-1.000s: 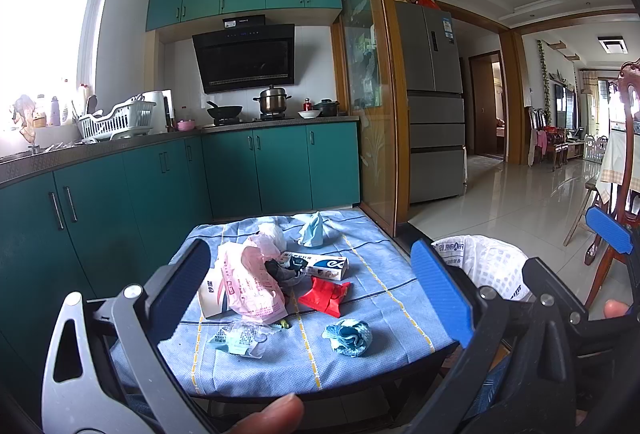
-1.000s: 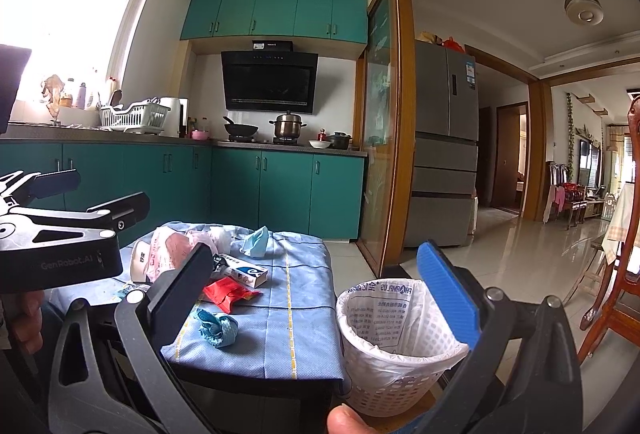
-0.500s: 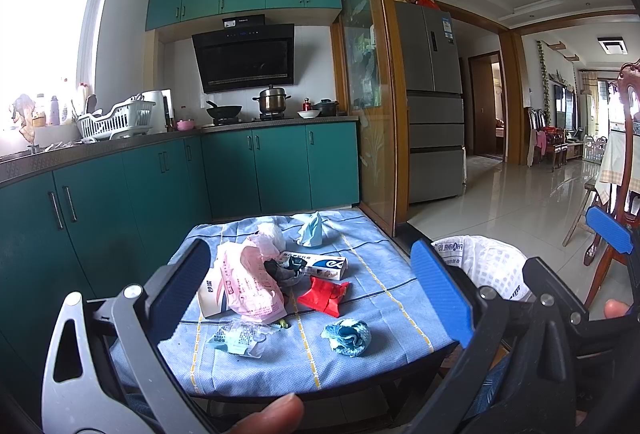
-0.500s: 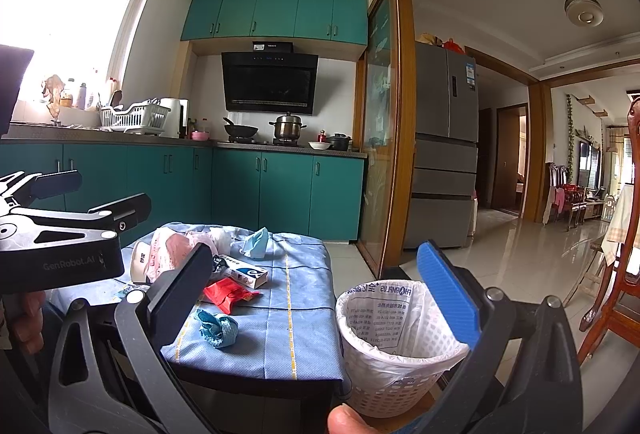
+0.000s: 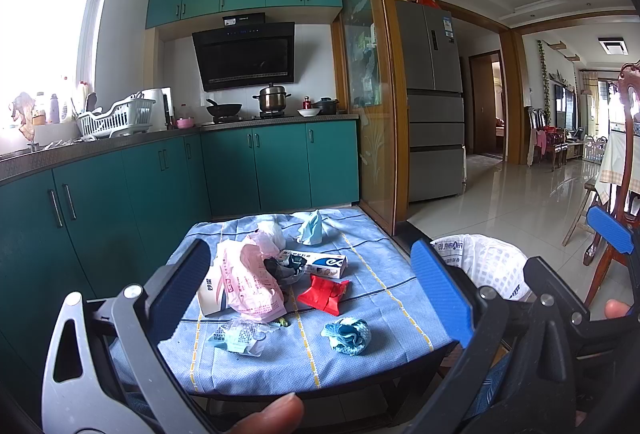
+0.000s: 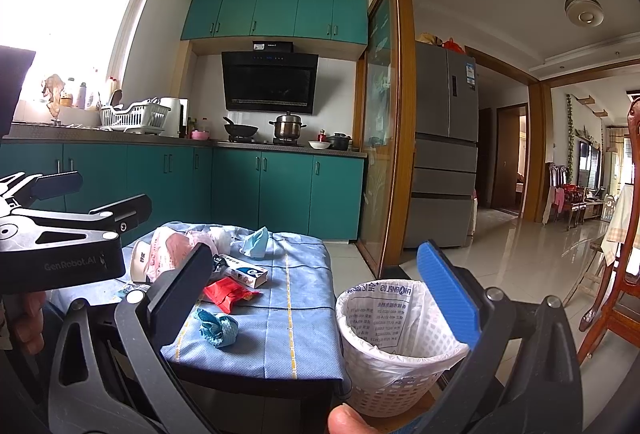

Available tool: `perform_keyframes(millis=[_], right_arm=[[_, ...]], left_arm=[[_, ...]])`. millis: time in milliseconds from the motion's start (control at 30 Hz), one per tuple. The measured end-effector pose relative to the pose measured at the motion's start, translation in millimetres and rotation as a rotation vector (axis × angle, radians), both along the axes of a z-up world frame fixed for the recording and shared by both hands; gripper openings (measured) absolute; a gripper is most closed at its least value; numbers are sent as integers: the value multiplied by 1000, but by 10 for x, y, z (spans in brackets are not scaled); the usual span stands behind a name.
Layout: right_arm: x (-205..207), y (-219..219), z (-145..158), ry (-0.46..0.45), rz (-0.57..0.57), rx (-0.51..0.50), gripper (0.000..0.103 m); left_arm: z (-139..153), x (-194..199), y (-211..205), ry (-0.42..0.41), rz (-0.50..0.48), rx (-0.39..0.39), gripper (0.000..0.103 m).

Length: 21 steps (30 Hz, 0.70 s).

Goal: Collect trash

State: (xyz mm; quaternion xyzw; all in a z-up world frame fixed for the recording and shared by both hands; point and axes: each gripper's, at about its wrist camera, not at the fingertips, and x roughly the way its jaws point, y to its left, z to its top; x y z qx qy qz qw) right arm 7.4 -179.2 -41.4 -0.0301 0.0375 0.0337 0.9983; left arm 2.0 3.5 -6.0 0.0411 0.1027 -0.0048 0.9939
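In the left wrist view, the left gripper (image 5: pixel 310 280) is held above the near edge of the tabletop (image 5: pixel 384 266), fingers wide apart and empty; a crumpled blue wad (image 5: pixel 347 330) lies at 5 o'clock from the red wrapper (image 5: pixel 325 292). In the right wrist view, the right gripper (image 6: pixel 316 294) is likewise spread and empty, with the lined trash basket (image 6: pixel 384 338) seen at 3 o'clock of the tabletop (image 6: pixel 304 322).

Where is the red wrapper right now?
The red wrapper lies on the blue tablecloth near the table's middle, just in front of the toothpaste box and behind the crumpled blue wad; neither gripper touches it.
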Motion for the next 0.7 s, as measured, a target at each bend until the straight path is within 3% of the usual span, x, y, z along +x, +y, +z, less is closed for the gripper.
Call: perform_keyframes(millis=[700], right_arm=[[-4,-2,7,0,-1,0,100]], left_arm=[[-131,31,-16,4,-1,-1,100]])
